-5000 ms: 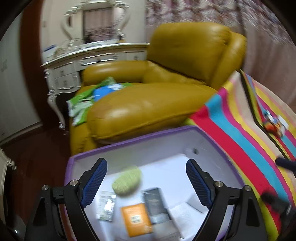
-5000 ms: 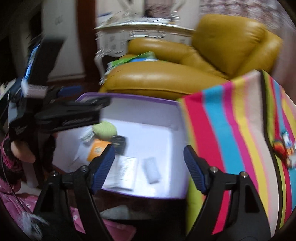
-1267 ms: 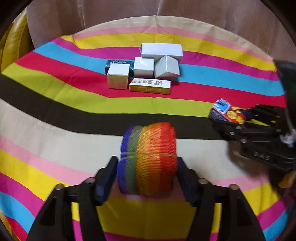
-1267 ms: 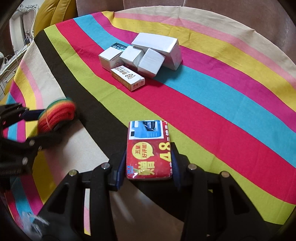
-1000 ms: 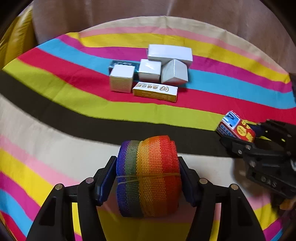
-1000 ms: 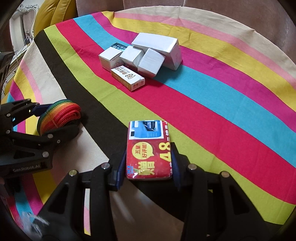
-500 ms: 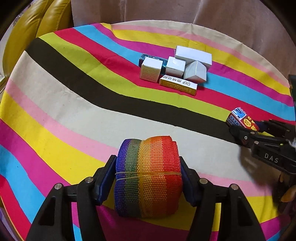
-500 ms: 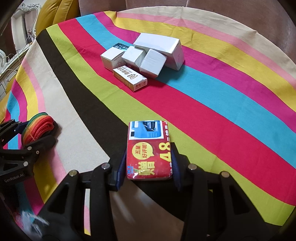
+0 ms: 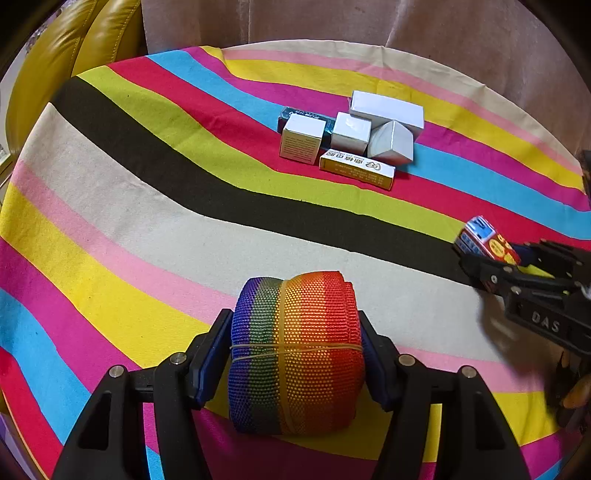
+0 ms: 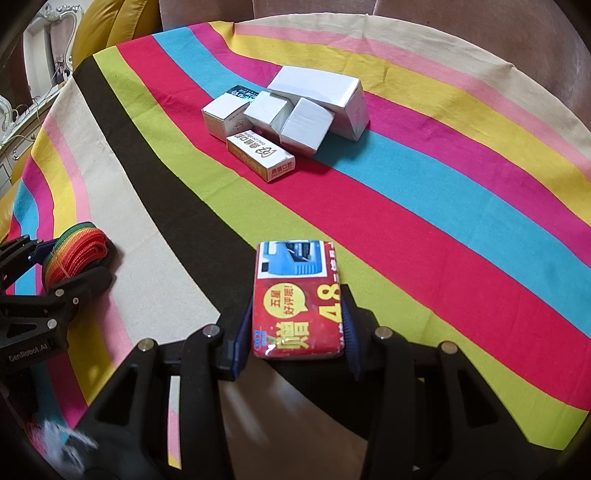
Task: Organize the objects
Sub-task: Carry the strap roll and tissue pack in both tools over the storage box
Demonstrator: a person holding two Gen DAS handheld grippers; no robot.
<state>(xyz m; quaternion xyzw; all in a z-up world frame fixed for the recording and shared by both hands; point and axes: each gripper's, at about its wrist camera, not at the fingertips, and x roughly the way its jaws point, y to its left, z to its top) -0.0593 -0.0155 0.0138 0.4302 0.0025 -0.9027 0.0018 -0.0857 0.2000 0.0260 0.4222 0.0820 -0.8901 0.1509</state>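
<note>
Two grippers are working over a striped cloth (image 9: 147, 192) w/ bands of red, blue, yellow, pink, black & cream. Far left, a yellow armchair (image 9: 55, 55) is showing past the cloth edge; a curtain (image 9: 443, 33) is hanging along the far side.

Far centre on the cloth, a cluster of boxes is sitting packed together, touching: a long white box (image 9: 386, 109) at the back, three small white boxes (image 9: 351, 131) in front of it, a dark teal box (image 9: 301, 113) peeking out behind the left one, & a yellow-ended box (image 9: 356, 168) lying nearest.

L gripper (image 9: 295, 354) is squeezing a rainbow strap roll (image 9: 295, 350) bound w/ rubber bands, pads pressing both sides, near centre over the cream & pink bands.

R gripper (image 10: 295, 332) is clamping a red packet (image 10: 297, 299) w/ a blue picture on top, pads tight on its long sides, over the black & green bands, well right of the roll. Both items are sitting well apart from the box cluster.
</note>
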